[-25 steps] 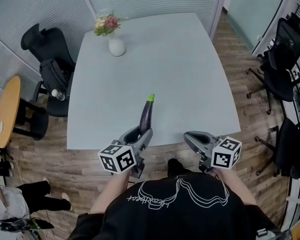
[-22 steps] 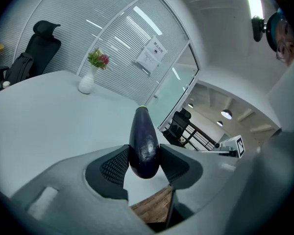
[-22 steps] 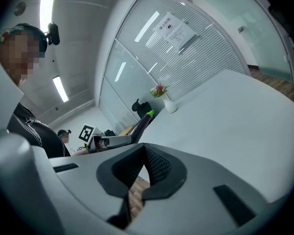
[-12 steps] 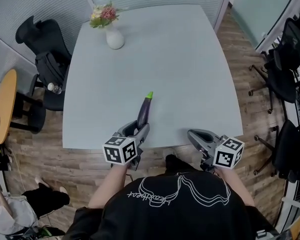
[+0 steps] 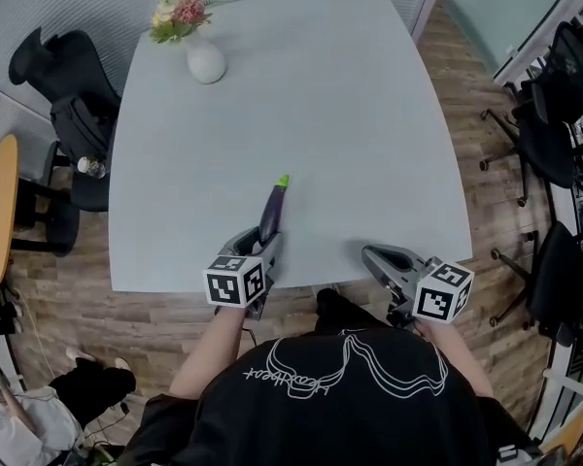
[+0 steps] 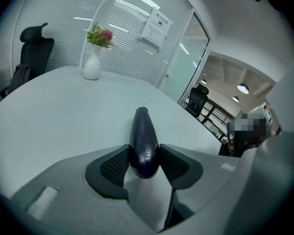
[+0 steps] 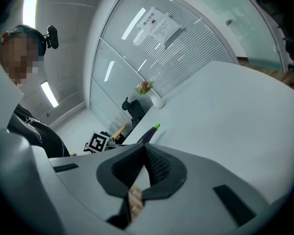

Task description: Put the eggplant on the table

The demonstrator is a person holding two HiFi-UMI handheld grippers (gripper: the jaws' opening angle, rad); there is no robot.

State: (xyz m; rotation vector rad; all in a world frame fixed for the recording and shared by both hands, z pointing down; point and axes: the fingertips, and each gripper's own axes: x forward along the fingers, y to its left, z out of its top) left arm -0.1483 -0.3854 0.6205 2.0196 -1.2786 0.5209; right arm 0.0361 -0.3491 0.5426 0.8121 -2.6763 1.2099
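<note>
Eggplant (image 6: pixel 143 136) sits clamped by its blunt end between the left gripper's (image 5: pixel 260 250) jaws, green tip pointing far, low over the table's (image 5: pixel 321 95) near edge. Right gripper (image 5: pixel 373 254), near right, has its jaws together, empty.

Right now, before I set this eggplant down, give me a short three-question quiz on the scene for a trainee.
1. True or false: the left gripper grips the eggplant.
2. The vase of flowers stands on the table: A, near its far left corner; B, in the middle; C, beside the eggplant.
3. Fill in: the right gripper has its jaws ___ and empty.
Key: 1 true; 2 A; 3 shut.
</note>
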